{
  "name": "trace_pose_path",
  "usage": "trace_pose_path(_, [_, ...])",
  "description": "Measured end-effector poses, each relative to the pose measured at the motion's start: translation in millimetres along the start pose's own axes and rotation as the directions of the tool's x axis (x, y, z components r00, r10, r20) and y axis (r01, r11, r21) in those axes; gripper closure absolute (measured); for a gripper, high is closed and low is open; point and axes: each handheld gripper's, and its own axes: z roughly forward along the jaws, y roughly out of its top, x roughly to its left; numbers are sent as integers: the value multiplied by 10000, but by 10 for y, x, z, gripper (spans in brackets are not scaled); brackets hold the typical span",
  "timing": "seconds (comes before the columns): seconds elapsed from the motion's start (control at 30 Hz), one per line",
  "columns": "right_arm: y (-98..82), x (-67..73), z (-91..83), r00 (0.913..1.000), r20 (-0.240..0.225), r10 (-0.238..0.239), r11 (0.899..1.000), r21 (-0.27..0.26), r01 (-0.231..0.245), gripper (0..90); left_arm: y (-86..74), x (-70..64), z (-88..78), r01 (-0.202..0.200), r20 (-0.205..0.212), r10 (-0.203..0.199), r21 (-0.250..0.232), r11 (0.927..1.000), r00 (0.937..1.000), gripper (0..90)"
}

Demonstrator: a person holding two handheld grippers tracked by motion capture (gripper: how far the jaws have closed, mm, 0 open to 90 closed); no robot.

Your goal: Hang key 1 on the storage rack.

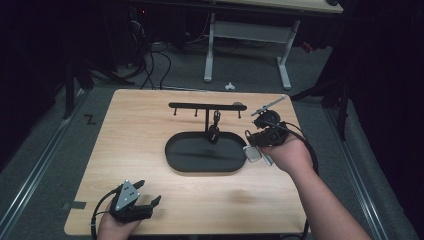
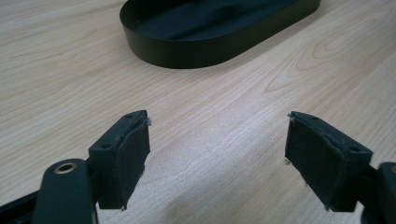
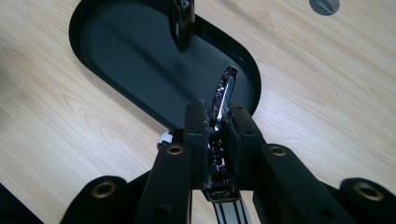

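A black oval tray [image 1: 172, 162] lies mid-table with a black T-shaped hook stand [image 1: 205, 106] rising from it. A dark key-ring item [image 1: 215, 131] hangs from one hook over the tray [image 3: 116, 51], and it shows in the right gripper view as a hanging item [image 3: 181, 21]. My right gripper [image 1: 248, 136] is at the tray's right end. Its jaws [image 3: 215, 116] are shut on a dark metal ring [image 3: 226, 86] with a short chain, and a silvery tag [image 1: 252, 154] dangles under the hand. My left gripper [image 1: 148, 191] rests near the front left edge, open and holding nothing [image 2: 217, 144], facing the tray [image 2: 187, 51].
A small silver disc [image 3: 324, 4] lies on the wood beyond the tray, near the stand's right end [image 1: 239, 105]. Bare wooden tabletop [image 1: 135, 130] surrounds the tray. A white desk frame [image 1: 247, 35] and cables stand on the floor behind the table.
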Motion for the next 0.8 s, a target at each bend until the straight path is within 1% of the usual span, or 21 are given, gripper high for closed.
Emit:
trace_pose_path(0.13, [53, -5, -2, 10000, -7, -50, 10000, -47, 50, 804, 0, -9, 1, -15, -19, 15, -21, 10000, 10000, 224])
trace_pose_path(0.17, [98, -5, -8, 10000, 15, -41, 10000, -91, 42, 803, 0, -7, -1, -11, -12, 11, 8, 10000, 10000, 224])
trace_pose_path(0.4, [217, -17, -19, 9999, 112, -80, 9999, -149, 82, 804, -2, 5, -1, 1, -42, -1, -17, 10000, 10000, 224])
trace_pose_path(0.63, [315, -25, -9, 9999, 144, -13, 9997, -227, 16, 804, -3, 10, -2, 26, -59, -27, -53, 10000, 10000, 224])
trace_pose_path(0.7, [363, -34, 16, 9999, 150, -40, 9997, -247, 43, 804, -4, 12, -4, 46, -58, -47, -59, 10000, 10000, 224])
trace_pose_path(0.8, [404, -67, 61, 9998, 169, 64, 9997, -221, -60, 804, -4, 13, -7, 41, -46, -41, -47, 10000, 10000, 224])
